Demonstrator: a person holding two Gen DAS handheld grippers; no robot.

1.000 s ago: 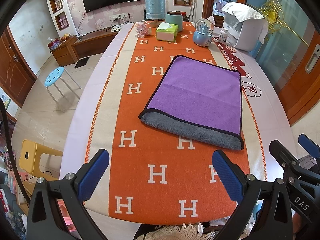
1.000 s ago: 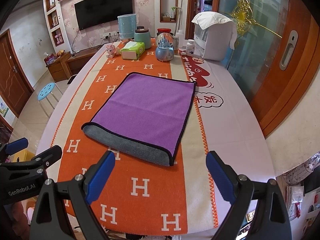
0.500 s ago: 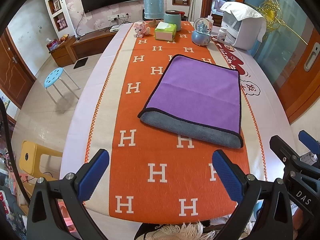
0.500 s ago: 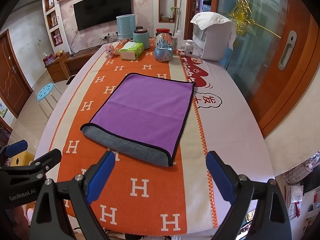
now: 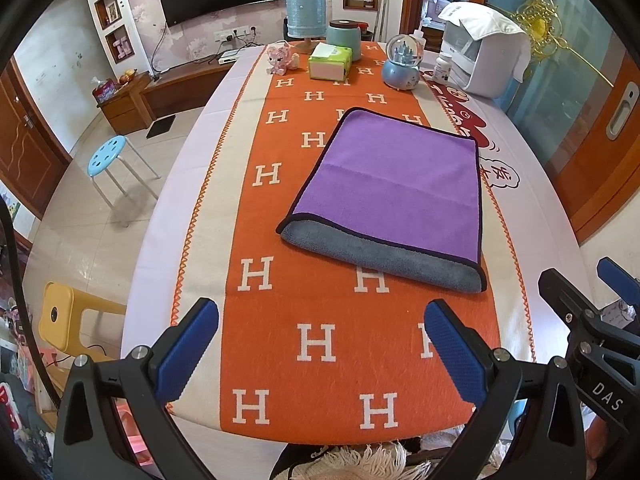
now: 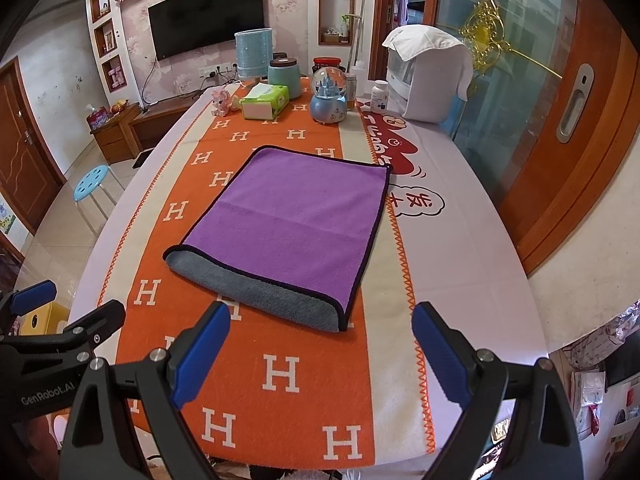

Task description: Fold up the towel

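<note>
A folded purple towel (image 5: 394,196) lies at frame centre on the orange runner (image 5: 320,340); the left gripper (image 5: 320,344) and right gripper (image 6: 320,344) hover at bottom, jaws apart, empty.

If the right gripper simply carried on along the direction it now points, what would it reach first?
Most likely the near grey edge of the towel, which lies just ahead of the open right gripper. Only bare orange table runner shows between them, though its height above the table is unclear.
</note>
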